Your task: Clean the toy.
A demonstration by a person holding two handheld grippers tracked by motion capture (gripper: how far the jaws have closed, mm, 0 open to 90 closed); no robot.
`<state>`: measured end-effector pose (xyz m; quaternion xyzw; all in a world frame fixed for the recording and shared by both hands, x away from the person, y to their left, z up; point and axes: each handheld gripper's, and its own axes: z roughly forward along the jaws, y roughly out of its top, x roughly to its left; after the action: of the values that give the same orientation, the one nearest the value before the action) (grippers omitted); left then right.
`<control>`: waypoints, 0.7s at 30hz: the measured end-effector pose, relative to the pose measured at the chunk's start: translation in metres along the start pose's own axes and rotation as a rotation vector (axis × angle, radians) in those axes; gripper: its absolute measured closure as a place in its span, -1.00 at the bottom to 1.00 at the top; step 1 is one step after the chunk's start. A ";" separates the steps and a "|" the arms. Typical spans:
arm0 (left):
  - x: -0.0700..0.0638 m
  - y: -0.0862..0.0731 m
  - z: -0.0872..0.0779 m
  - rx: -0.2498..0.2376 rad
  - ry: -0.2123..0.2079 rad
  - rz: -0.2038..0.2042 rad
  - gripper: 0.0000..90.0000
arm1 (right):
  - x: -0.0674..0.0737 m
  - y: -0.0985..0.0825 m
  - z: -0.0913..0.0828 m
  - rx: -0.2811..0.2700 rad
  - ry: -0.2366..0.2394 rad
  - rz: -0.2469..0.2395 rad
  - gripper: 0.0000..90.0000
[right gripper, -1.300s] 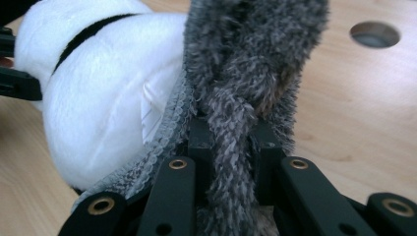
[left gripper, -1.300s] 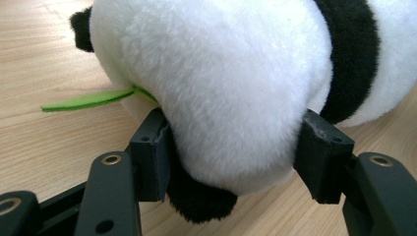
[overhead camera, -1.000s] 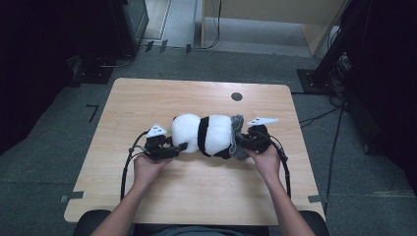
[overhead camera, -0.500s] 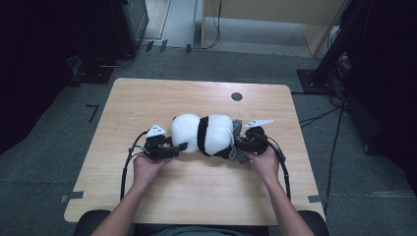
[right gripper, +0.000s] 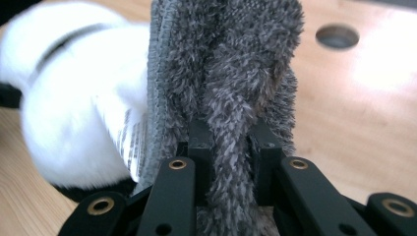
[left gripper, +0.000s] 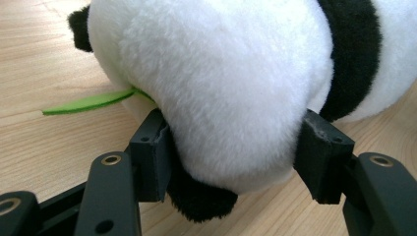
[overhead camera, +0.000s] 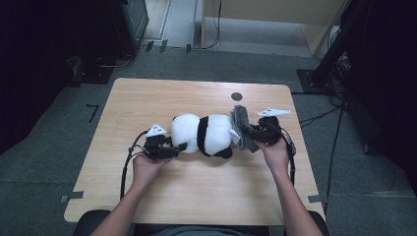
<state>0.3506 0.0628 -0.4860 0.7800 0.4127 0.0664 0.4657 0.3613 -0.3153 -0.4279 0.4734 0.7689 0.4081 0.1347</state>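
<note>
A black-and-white panda plush [overhead camera: 204, 133] lies on its side in the middle of the wooden table [overhead camera: 196, 196]. My left gripper [overhead camera: 181, 146] is shut on the plush's white left end; in the left gripper view both pads press into the fur of the panda plush [left gripper: 221, 83], on either side of the left gripper [left gripper: 231, 157]. A green felt leaf [left gripper: 88, 102] sticks out beneath the plush. My right gripper [overhead camera: 248, 132] is shut on a fuzzy grey cloth [overhead camera: 240, 125] at the plush's right end. That grey cloth [right gripper: 231, 64] stands up from the right gripper [right gripper: 231, 162].
A round dark hole [overhead camera: 237, 96] is set in the tabletop behind the grey cloth. A white printed label [right gripper: 130, 142] hangs between the cloth and the plush [right gripper: 74, 123]. Dark equipment and cables surround the table on the floor.
My right gripper has risen a little with the grey cloth, which now stands higher at the plush's right end. The left gripper and the plush have stayed put.
</note>
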 end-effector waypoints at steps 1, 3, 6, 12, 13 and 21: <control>0.000 0.000 0.000 0.001 0.000 0.000 -0.14 | 0.001 0.005 -0.002 -0.009 0.000 -0.009 0.71; 0.000 0.000 0.000 0.003 0.001 0.002 -0.14 | 0.003 0.014 -0.006 -0.026 0.000 -0.020 0.71; 0.000 0.000 0.000 0.003 0.001 0.005 -0.14 | 0.009 0.028 -0.009 -0.047 0.004 -0.040 0.70; 0.000 0.000 0.000 0.001 0.001 0.001 -0.14 | 0.022 0.041 0.002 -0.030 0.043 -0.066 0.70; 0.000 0.000 0.000 0.002 0.000 0.000 -0.14 | 0.024 0.041 0.005 -0.022 0.047 -0.072 0.70; 0.000 -0.001 0.001 -0.005 0.000 -0.002 -0.14 | 0.028 0.027 0.019 -0.019 0.044 -0.060 0.70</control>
<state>0.3503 0.0624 -0.4870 0.7785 0.4131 0.0668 0.4678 0.3756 -0.2766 -0.4145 0.4398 0.7815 0.4216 0.1347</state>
